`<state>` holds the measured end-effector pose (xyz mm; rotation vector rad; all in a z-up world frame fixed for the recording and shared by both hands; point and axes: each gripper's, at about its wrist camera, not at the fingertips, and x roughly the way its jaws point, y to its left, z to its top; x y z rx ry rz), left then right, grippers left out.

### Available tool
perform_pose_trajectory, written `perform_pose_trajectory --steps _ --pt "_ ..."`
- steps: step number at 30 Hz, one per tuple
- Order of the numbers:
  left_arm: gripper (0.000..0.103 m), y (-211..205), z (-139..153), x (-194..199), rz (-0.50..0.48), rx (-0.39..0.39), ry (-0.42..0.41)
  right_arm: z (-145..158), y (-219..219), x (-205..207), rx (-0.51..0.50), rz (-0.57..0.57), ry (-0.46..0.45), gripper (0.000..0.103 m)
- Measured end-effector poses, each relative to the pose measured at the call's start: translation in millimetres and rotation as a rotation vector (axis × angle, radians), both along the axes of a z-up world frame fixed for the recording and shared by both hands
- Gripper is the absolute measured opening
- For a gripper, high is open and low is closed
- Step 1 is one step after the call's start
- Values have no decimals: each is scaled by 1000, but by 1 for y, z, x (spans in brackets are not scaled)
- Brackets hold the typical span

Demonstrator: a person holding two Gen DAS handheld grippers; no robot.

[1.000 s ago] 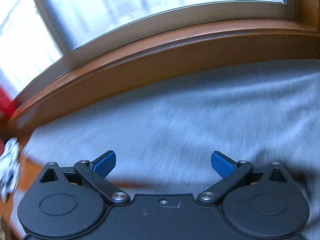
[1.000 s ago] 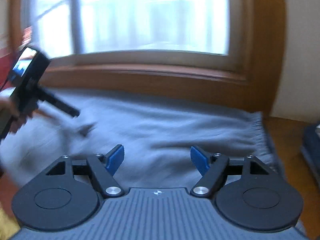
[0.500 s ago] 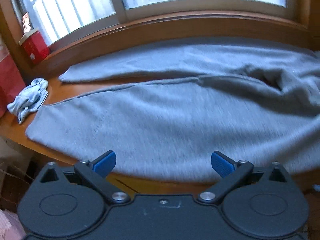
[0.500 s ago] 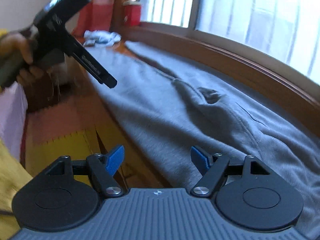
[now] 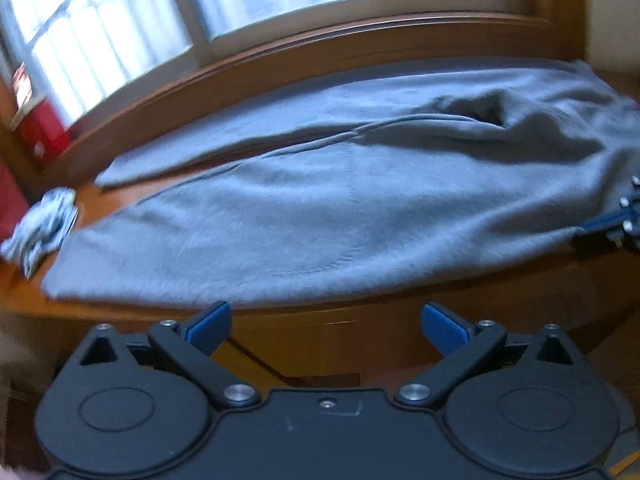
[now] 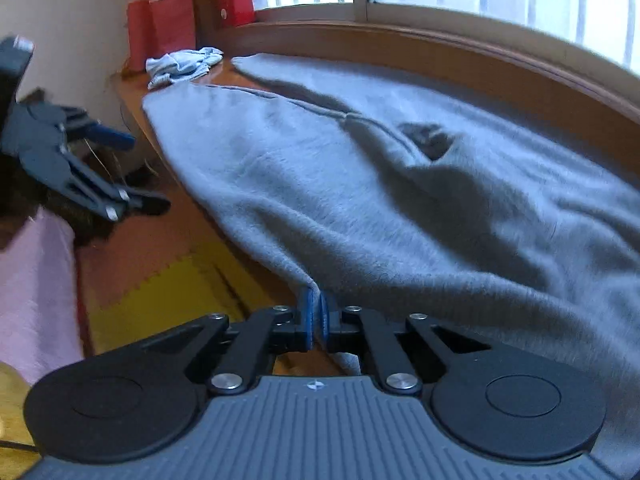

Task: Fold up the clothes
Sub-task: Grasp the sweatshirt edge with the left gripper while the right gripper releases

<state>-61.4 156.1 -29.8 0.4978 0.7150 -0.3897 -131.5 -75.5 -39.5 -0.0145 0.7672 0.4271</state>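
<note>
Right wrist view: right gripper (image 6: 315, 316) has its jaws clamped on the near edge of the grey sweatpants (image 6: 360, 184), a small pinch of fabric bunched between the blue pads. Pants lie spread along the wooden window ledge (image 6: 440, 52), legs running toward 11 o'clock, near edge hanging slightly over the ledge front. Dark crease pocket in the fabric at about 1 o'clock. Small crumpled light-blue cloth (image 6: 182, 62) sits past the leg ends at 11 o'clock, beside a red container (image 6: 234, 2) in the window corner. Left gripper (image 6: 120, 168) hangs off the ledge at 9 o'clock, well apart from the pants, over yellow and orange floor mats (image 6: 168, 280). Pink fabric at 8 o'clock.

Left wrist view: left gripper (image 5: 326, 322) has jaws wide apart, nothing between them, hovering in front of the ledge edge, just short of the sweatpants (image 5: 320, 216). Right gripper (image 5: 624, 220) visible at 3 o'clock at the pants' edge. Light-blue cloth (image 5: 40, 228) at 9 o'clock. Frame slightly blurred.
</note>
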Motion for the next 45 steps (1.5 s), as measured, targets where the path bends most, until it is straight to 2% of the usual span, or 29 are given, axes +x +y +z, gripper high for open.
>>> perform_pose_trajectory --steps 5,11,16,18,19,20,22,23,25,26,27,29,33,36,39,45 --pt "102 -15 -10 -19 -144 53 -70 11 -9 -18 116 -42 -11 4" --pt "102 -40 -20 -16 -253 82 -159 23 -32 -24 291 -145 -50 4" --pt "102 -67 -27 -12 -364 129 -254 33 -37 -21 334 -189 -100 4" --pt "96 -75 -29 -10 -393 137 -273 38 -37 -20 349 -196 -126 3" --pt "74 -78 -29 -8 -402 136 -271 40 -37 -21 347 -202 -137 3" --pt "40 -81 -28 -4 -402 128 -248 43 -36 -23 338 -209 -148 3" --pt "4 -81 -23 6 -376 69 -155 47 -35 -26 320 -222 -169 3" --pt "4 -79 -19 11 -360 33 -107 49 -35 -28 310 -229 -179 4" --pt "4 -71 -13 9 -349 -5 -85 49 -39 -40 289 -291 -176 15" --pt "4 -67 -9 5 -347 -13 -90 47 -43 -49 282 -345 -174 33" --pt "4 -65 -5 -1 -345 -19 -94 44 -49 -63 277 -430 -180 59" --pt "4 -58 2 -12 -341 -37 -92 36 -64 -92 266 -619 -213 73" --pt "4 -51 14 -29 -343 -86 -29 14 -116 -143 259 -986 -198 73" --pt "4 -53 17 -41 -342 -84 11 1 -150 -163 294 -1143 -190 73" --pt "5 -59 21 -48 -328 -57 18 -9 -172 -164 329 -1201 -192 73" --pt "5 -62 32 -56 -298 -44 44 -20 -185 -135 323 -1177 -208 78"
